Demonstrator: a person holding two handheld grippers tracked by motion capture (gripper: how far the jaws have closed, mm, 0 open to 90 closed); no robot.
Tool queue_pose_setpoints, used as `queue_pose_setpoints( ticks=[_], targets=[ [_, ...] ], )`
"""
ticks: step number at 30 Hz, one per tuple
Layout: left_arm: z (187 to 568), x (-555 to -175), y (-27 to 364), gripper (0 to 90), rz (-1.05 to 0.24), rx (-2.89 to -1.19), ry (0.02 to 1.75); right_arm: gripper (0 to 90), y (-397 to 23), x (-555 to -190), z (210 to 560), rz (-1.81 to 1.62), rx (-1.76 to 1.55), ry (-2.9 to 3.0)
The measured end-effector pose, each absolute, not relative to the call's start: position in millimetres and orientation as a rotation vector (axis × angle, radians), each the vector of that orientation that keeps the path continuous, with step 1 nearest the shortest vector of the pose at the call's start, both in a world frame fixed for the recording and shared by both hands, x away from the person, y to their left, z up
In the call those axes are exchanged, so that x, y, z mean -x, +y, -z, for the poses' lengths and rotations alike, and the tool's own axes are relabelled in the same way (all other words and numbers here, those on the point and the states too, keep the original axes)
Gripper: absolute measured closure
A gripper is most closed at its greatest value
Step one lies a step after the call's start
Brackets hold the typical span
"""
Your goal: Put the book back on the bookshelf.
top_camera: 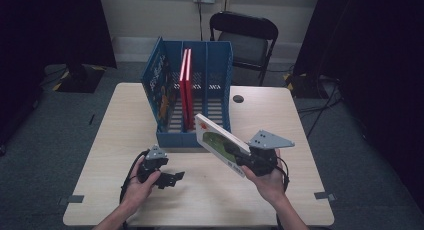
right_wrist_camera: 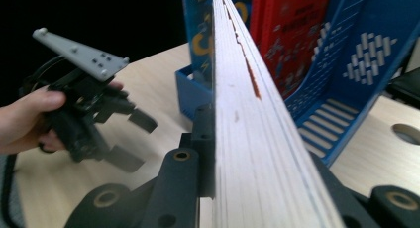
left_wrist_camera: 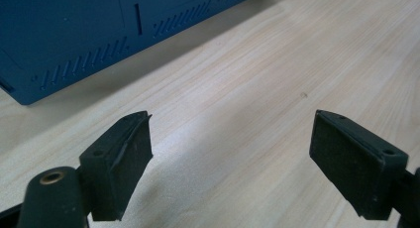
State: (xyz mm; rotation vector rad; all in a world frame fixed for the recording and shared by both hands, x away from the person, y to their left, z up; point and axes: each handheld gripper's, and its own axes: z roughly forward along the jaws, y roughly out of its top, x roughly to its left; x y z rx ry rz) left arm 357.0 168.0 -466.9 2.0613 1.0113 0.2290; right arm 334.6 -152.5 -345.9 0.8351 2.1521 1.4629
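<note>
I see a pale wooden table (top_camera: 150, 200) first, the biggest thing here. On its far half stands a blue plastic file rack (top_camera: 220, 75) with slots, like a box for books. A blue picture book (top_camera: 159, 87) leans in the left slot and two thin red books (top_camera: 186, 85) stand in the middle one. The right slot looks free.

My right gripper (top_camera: 239, 159) is clenched on a flat white board book with a green and red picture on its cover (top_camera: 216, 139). The book is up off the table, tilted, just near the front right of the rack. In the right gripper view I see its thick white page edges (right_wrist_camera: 242, 114) squeezed between the two black jaws.

I think this book is stiff and will not bend. It looks light, but the shiny cover may slip, so I would hold it at the near edge, with the pads flat on both covers. That leaves the far end free to slide into the slot.

My left gripper (top_camera: 172, 179) rests low at the near left, jaws released and wide apart, with nothing between them.
</note>
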Motion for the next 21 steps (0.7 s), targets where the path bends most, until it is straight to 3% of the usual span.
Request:
queue_pose_setpoints(
  ticks=[21],
  targets=[
    [468,-357,166,16.7,-0.239,-2.076,1.027,76.5,-150,-381,339,-1.392,-1.044,1.998]
  ],
)
